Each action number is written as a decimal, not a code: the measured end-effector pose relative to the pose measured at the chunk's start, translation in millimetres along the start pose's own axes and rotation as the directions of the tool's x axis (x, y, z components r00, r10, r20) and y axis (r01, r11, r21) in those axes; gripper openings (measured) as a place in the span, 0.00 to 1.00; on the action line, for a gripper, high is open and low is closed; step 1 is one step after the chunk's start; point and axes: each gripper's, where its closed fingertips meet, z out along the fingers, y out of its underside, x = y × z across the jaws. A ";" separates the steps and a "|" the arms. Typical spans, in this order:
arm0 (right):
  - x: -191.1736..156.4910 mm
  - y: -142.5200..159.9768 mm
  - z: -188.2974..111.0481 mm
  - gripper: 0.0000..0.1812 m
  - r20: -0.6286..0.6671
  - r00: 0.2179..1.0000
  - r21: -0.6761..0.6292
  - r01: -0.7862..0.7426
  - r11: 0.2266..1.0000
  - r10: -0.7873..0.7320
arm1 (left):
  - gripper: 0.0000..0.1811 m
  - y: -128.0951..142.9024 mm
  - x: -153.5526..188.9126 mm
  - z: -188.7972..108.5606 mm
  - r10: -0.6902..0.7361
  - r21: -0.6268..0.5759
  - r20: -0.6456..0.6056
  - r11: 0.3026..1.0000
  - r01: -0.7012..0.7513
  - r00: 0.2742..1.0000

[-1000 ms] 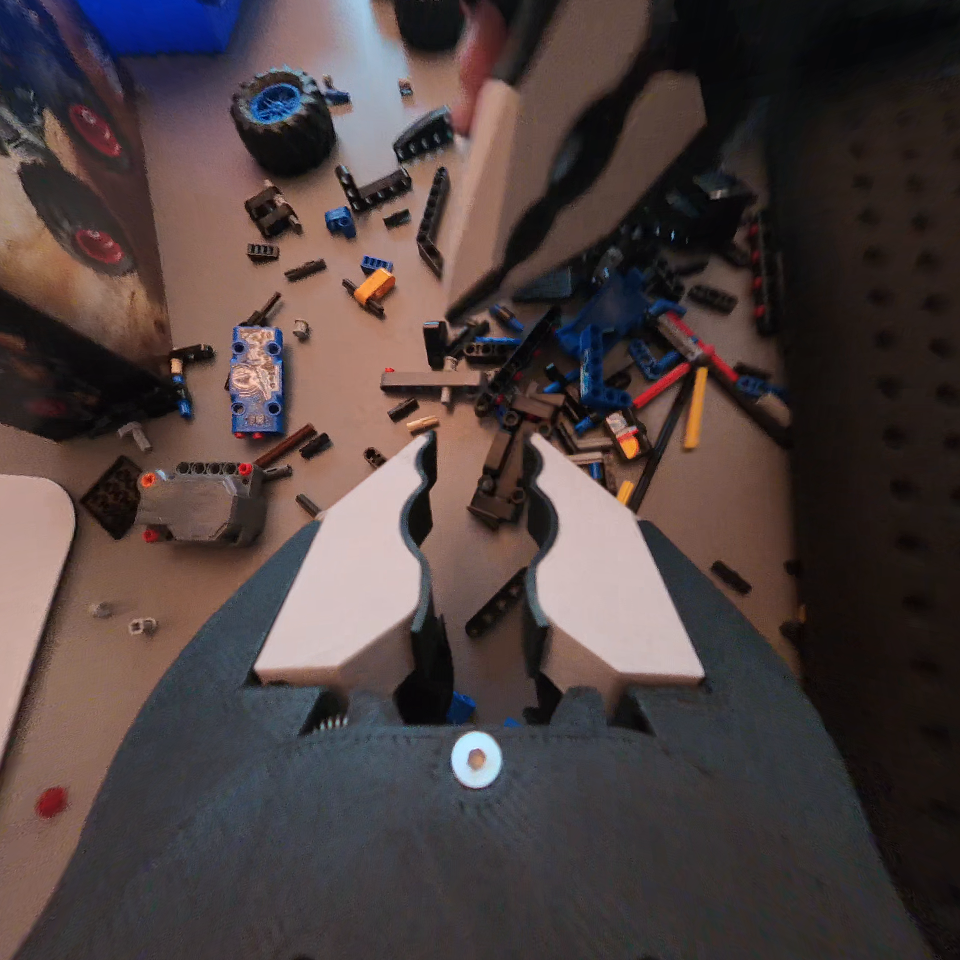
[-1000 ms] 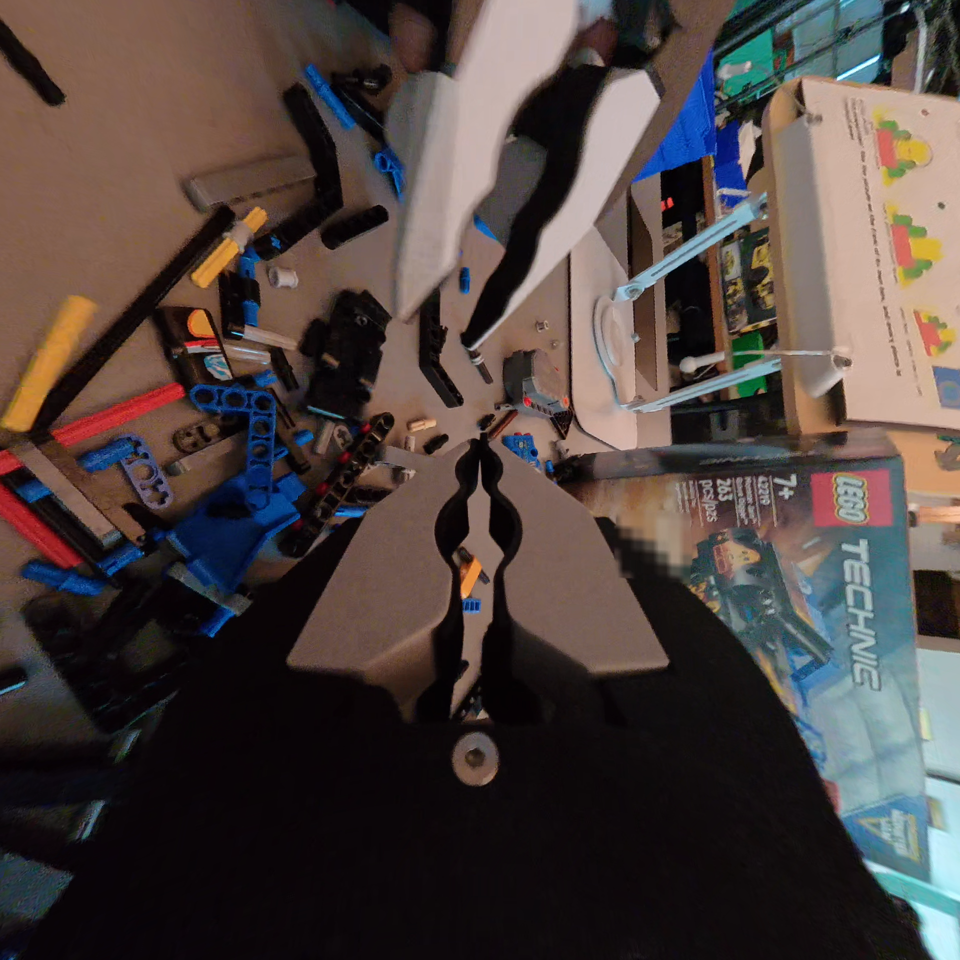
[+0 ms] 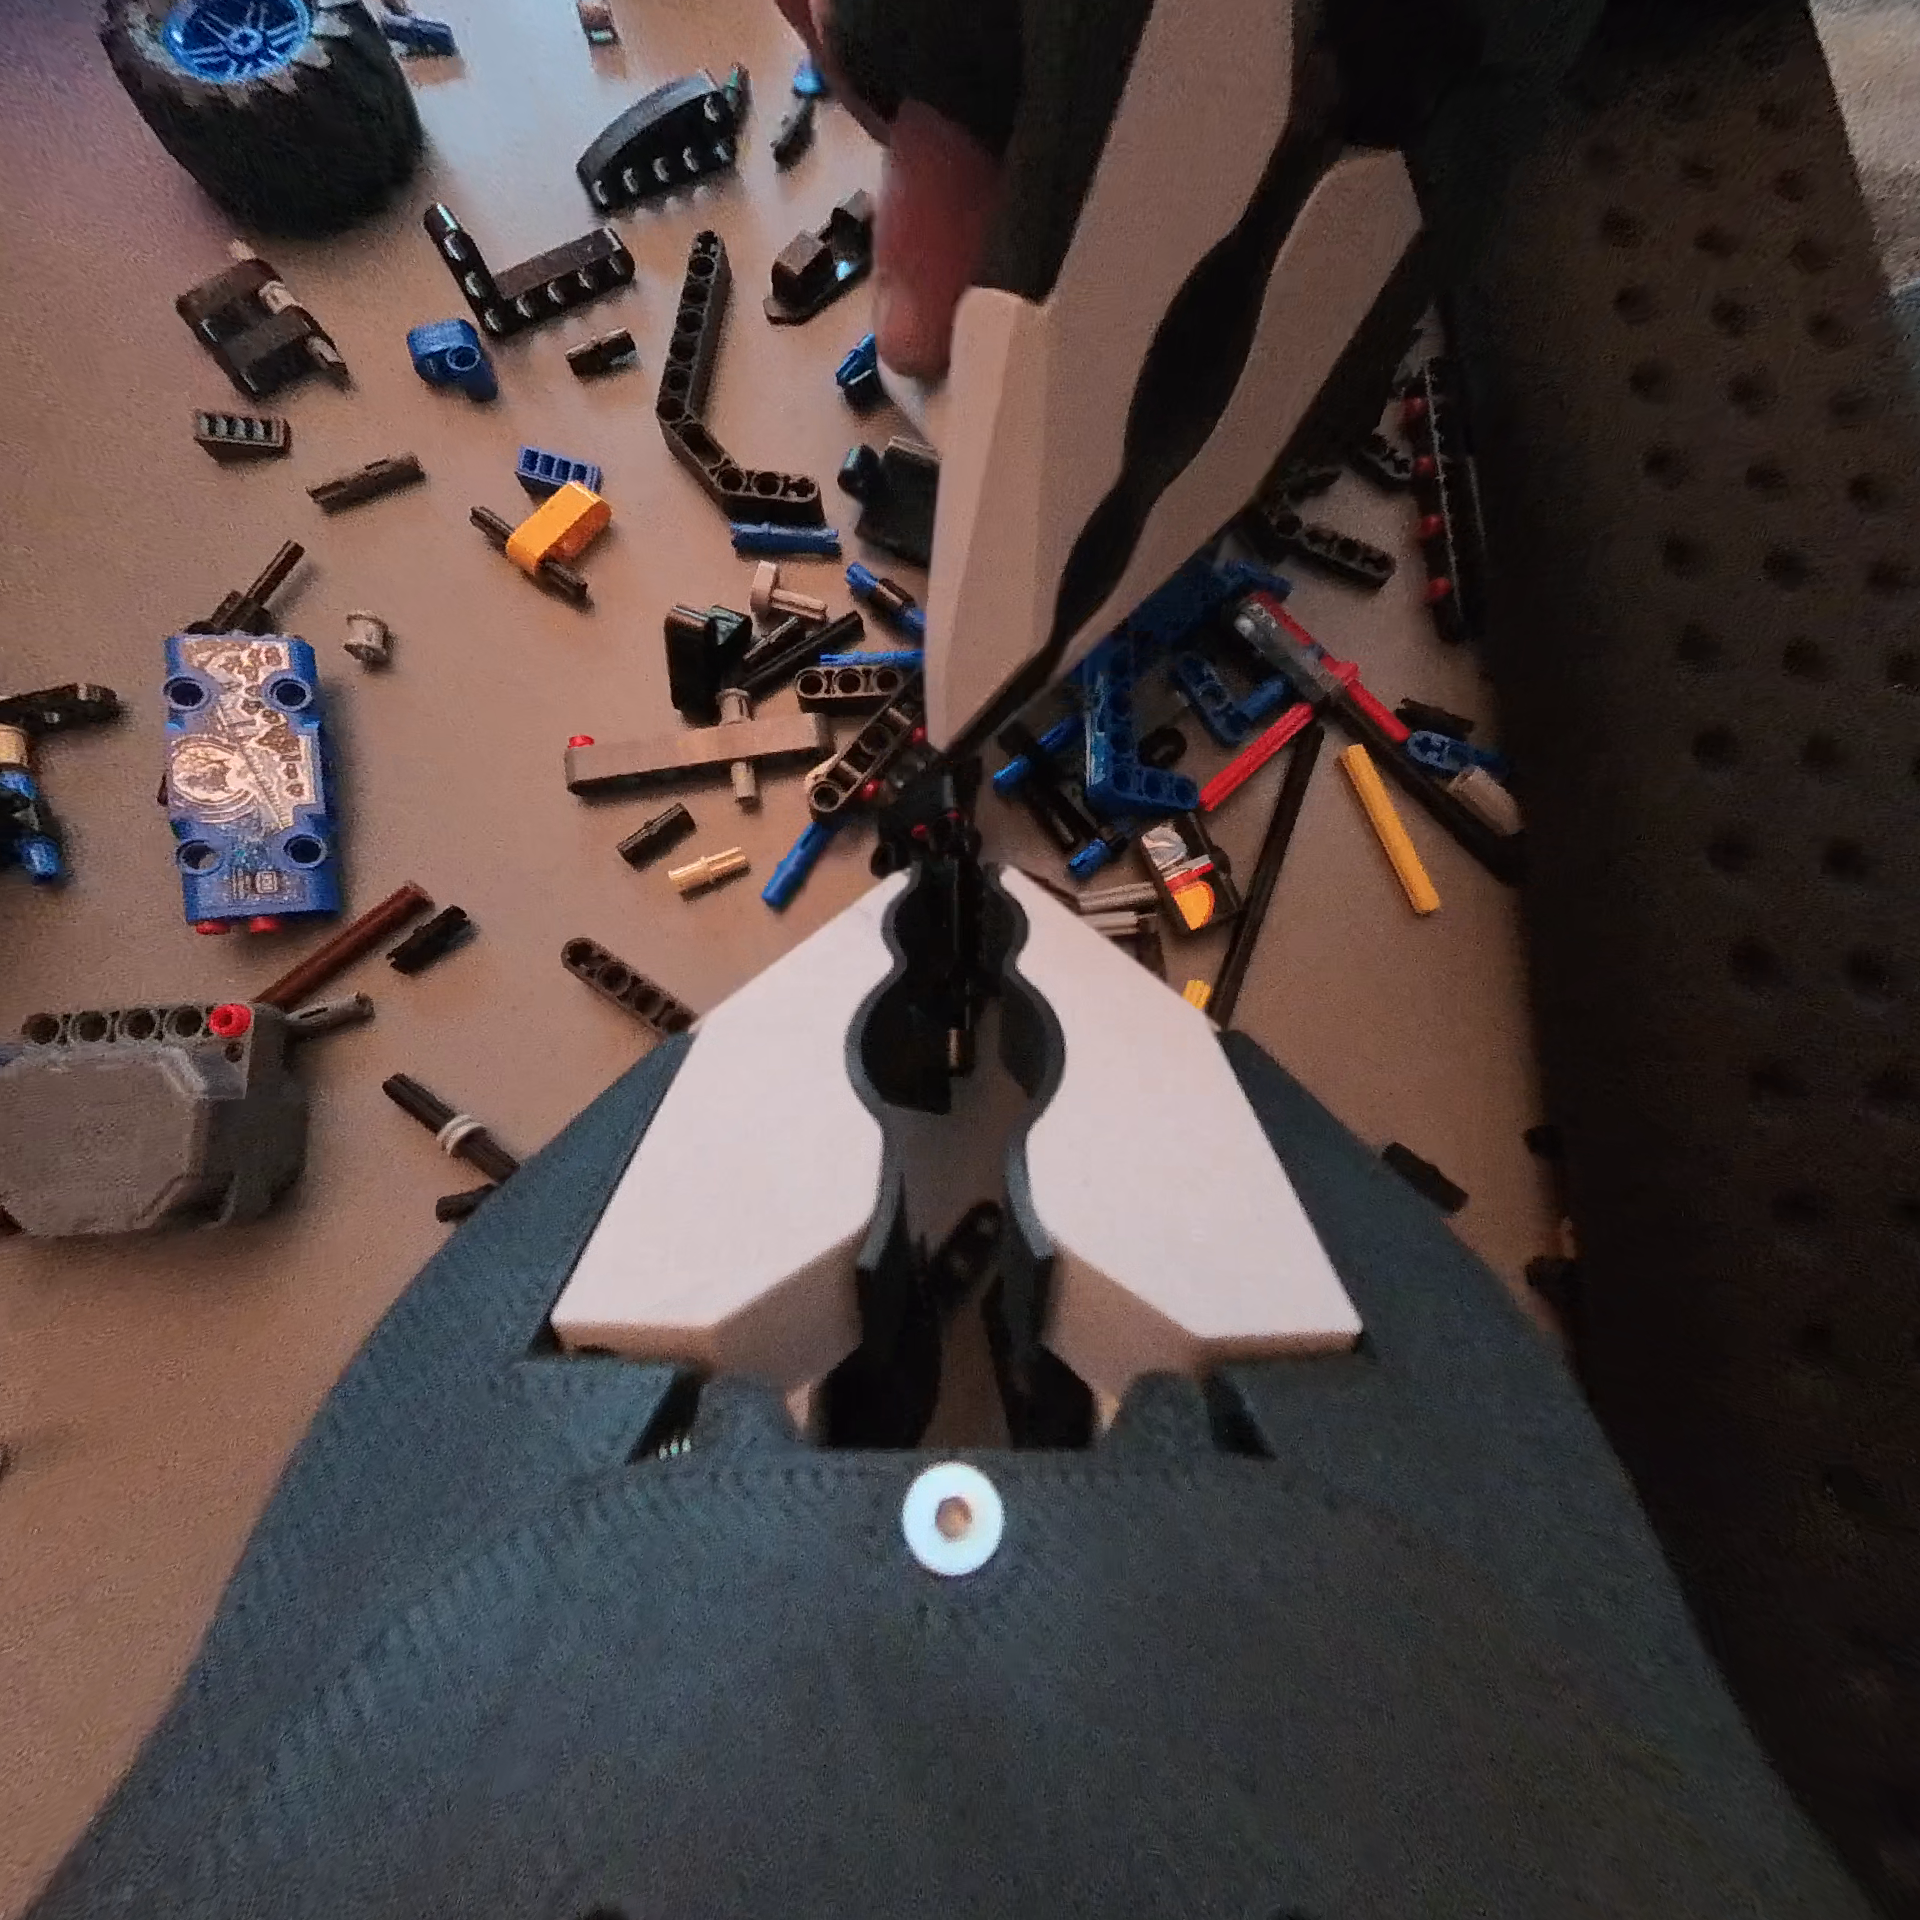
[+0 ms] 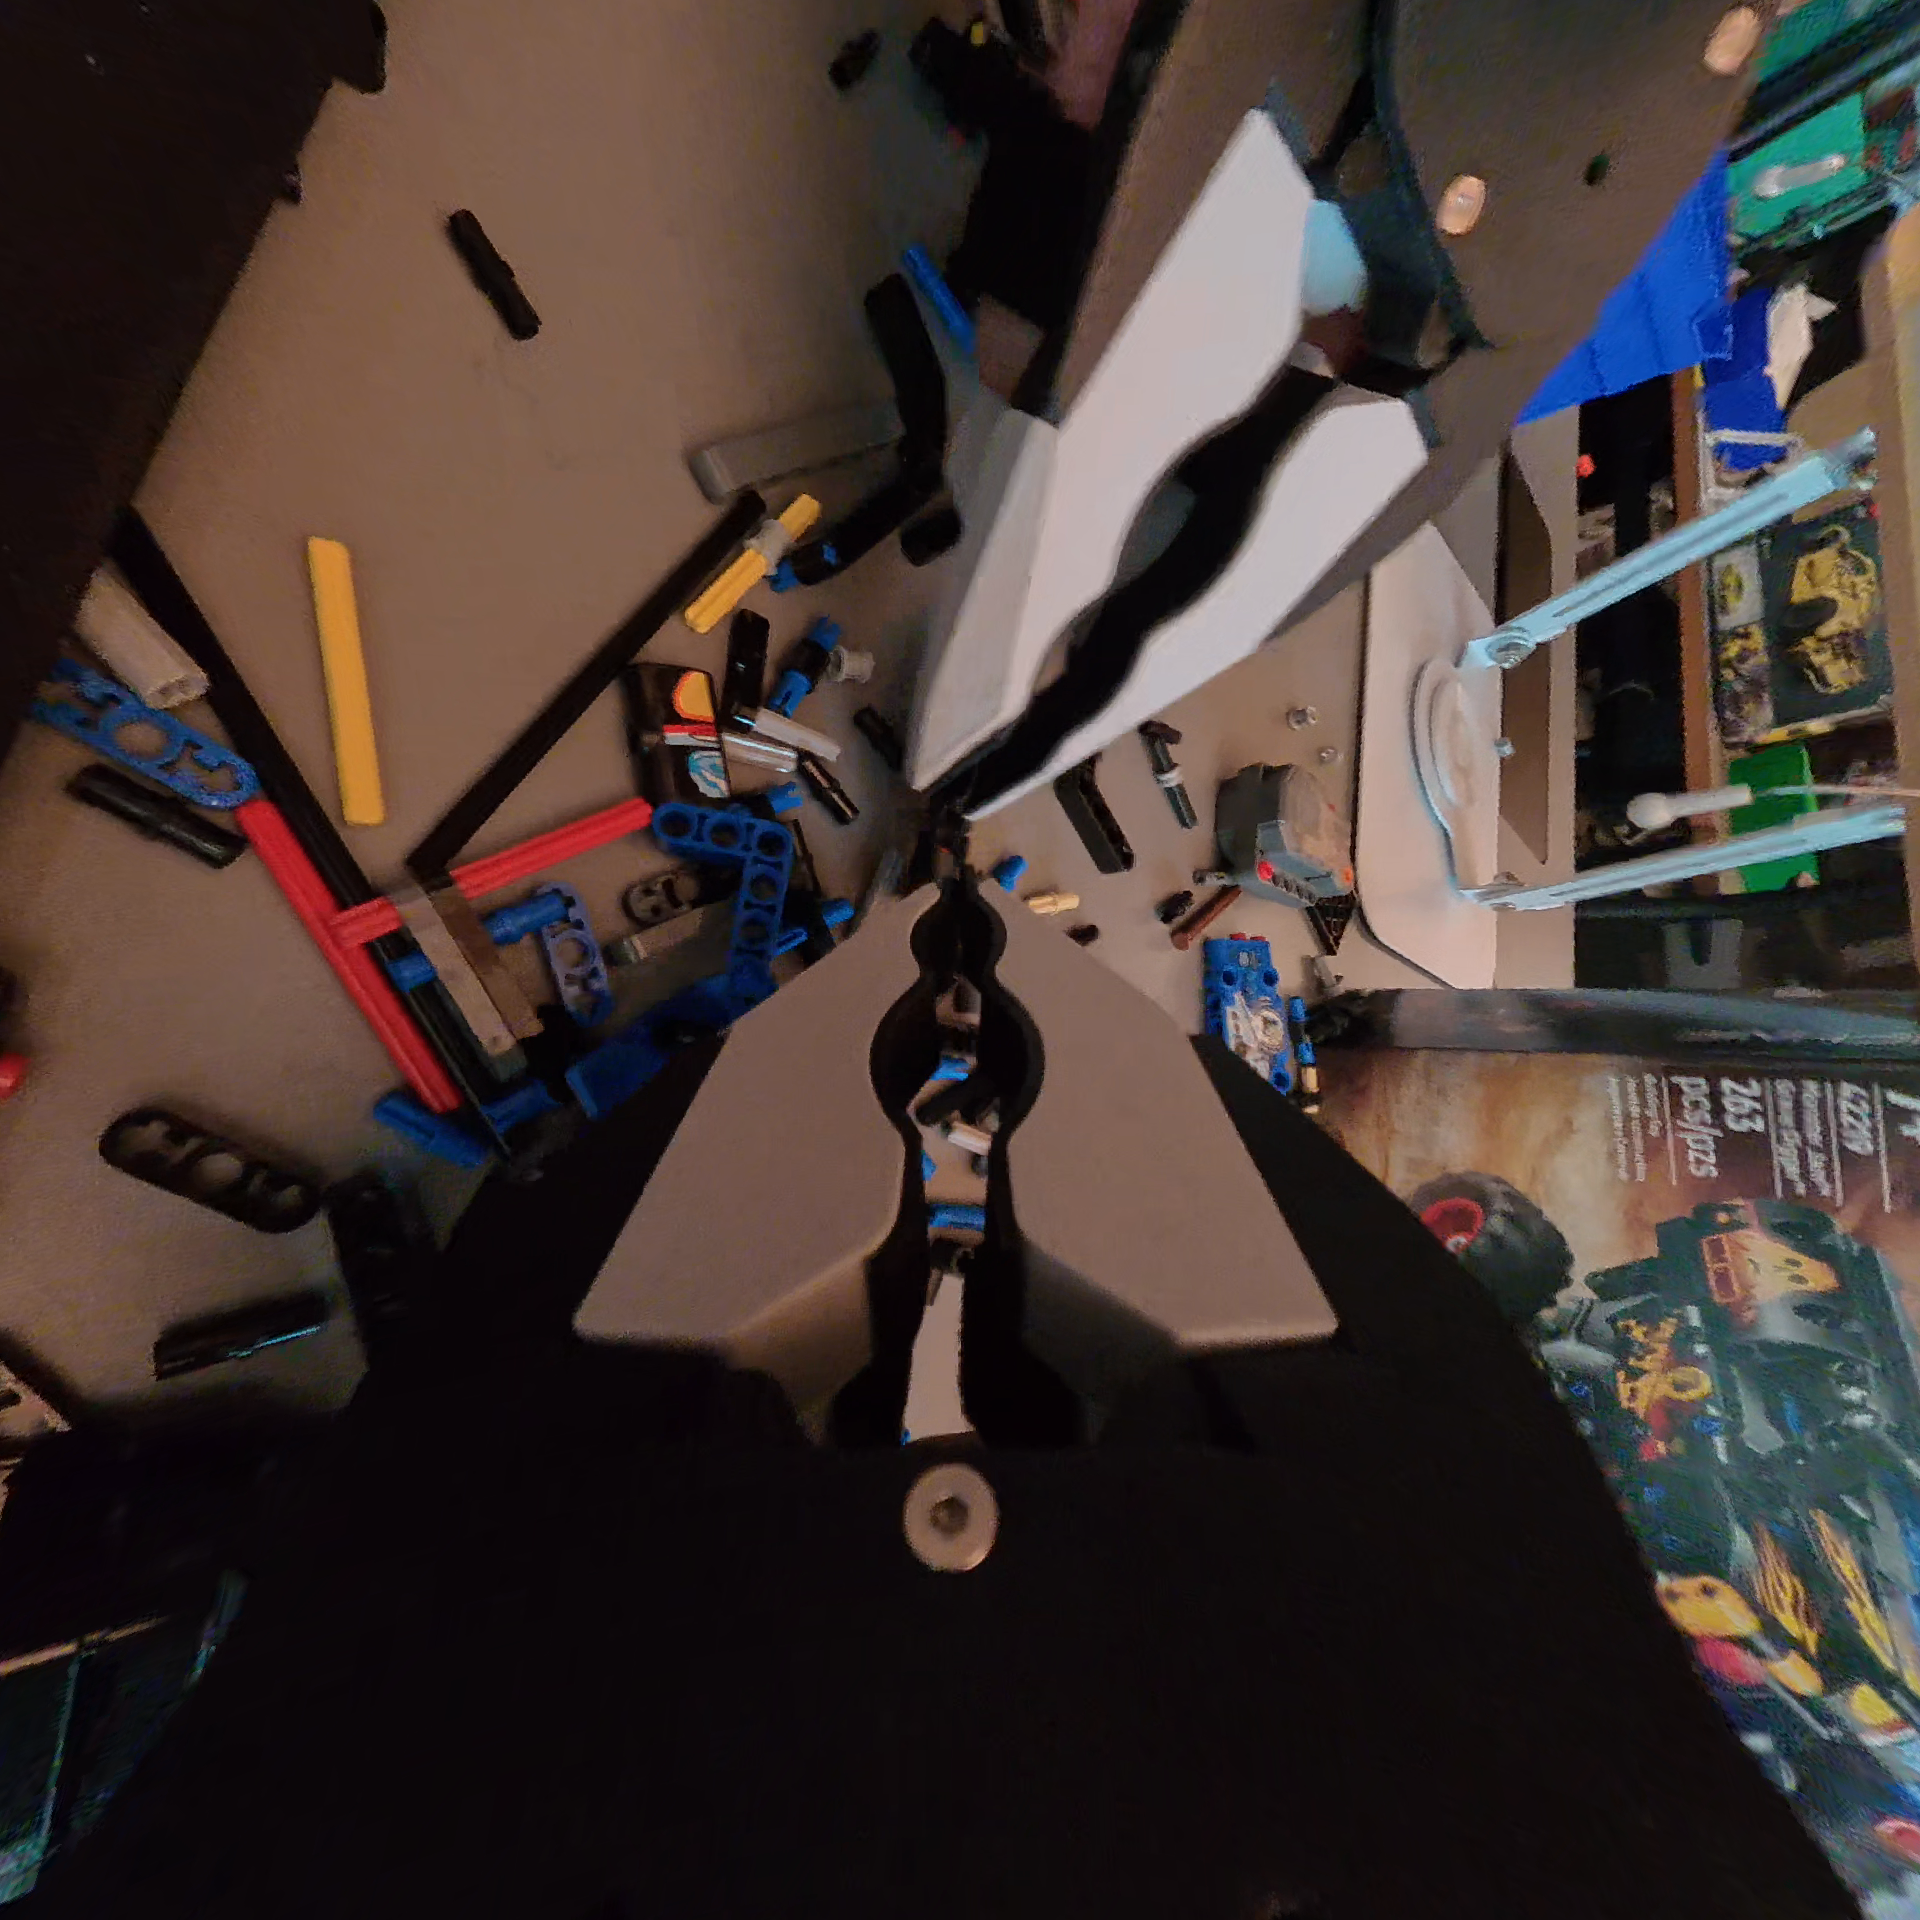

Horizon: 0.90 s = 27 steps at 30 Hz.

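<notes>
The left gripper (image 3: 951, 883) is closed on a black toy piece with red pins (image 3: 935, 894). The right gripper (image 3: 940, 743) comes down from the top and touches the far end of that piece. On the brown table (image 3: 499, 790) lie a blue block (image 3: 249, 779), a big wheel (image 3: 260, 94), an orange piece (image 3: 558, 527) and a yellow stick (image 3: 1387, 828)
</notes>
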 end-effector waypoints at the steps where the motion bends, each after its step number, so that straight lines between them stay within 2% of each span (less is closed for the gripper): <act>1: 2.9 1.0 -1.3 0.00 -0.011 1.000 0.003 -0.013 1.000 0.013 | 0.05 0.0 0.4 0.5 0.013 -0.002 0.006 1.000 -0.013 1.000; 3: 6.7 0.1 -3.9 0.00 -0.010 0.998 0.025 -0.058 0.998 0.058 | 0.07 -3.2 0.5 -0.4 0.058 -0.004 0.035 0.998 -0.058 0.998; 5: 6.9 0.1 -5.6 0.00 0.003 0.997 0.034 -0.077 0.996 0.077 | 0.00 -5.8 -3.8 -2.1 0.116 -0.019 0.097 0.993 -0.115 0.988; 7: 4.0 -0.9 -6.7 0.00 0.044 0.991 0.044 -0.129 0.991 0.127 | 0.00 -9.0 -2.2 -2.4 0.092 -0.004 0.086 0.996 -0.092 0.992; 10: 1.7 0.6 -6.9 0.11 0.071 0.986 0.040 -0.157 0.987 0.154 | 0.00 2.5 -5.9 -0.6 0.066 -0.047 0.081 0.997 -0.062 0.995; 11: 0.7 2.1 -5.9 0.12 0.072 0.986 0.029 -0.153 0.988 0.150 | 0.02 4.2 -4.6 -0.1 0.059 -0.056 0.075 0.997 -0.055 0.995; 13: -1.1 5.3 -3.6 0.12 0.073 0.987 0.010 -0.144 0.990 0.143 | 0.15 3.8 -6.5 -1.0 0.066 -0.080 0.098 0.995 -0.058 0.993; 14: -1.1 7.2 -2.9 0.12 0.073 0.987 0.002 -0.144 0.990 0.144 | 0.15 4.2 -5.7 -1.0 0.081 -0.094 0.100 0.993 -0.071 0.992; 19: 3.3 10.2 -5.0 0.11 0.071 0.981 0.014 -0.181 0.983 0.180 | 0.07 4.8 2.7 0.3 0.084 -0.095 0.056 0.992 -0.078 0.995; 21: 1.8 7.1 -6.9 0.12 0.088 0.978 0.031 -0.193 0.981 0.189 | 0.02 10.5 -2.1 2.2 0.085 -0.127 0.084 0.989 -0.074 0.993; 24: -2.2 0.6 -7.6 0.13 0.123 0.971 0.051 -0.214 0.976 0.206 | 0.03 11.7 0.0 3.4 0.056 -0.117 0.059 0.992 -0.049 0.997; 27: -6.5 5.7 -2.8 0.13 0.122 0.976 0.011 -0.185 0.983 0.183 | 0.14 12.3 -0.1 -4.4 0.056 -0.116 0.058 0.992 -0.049 0.997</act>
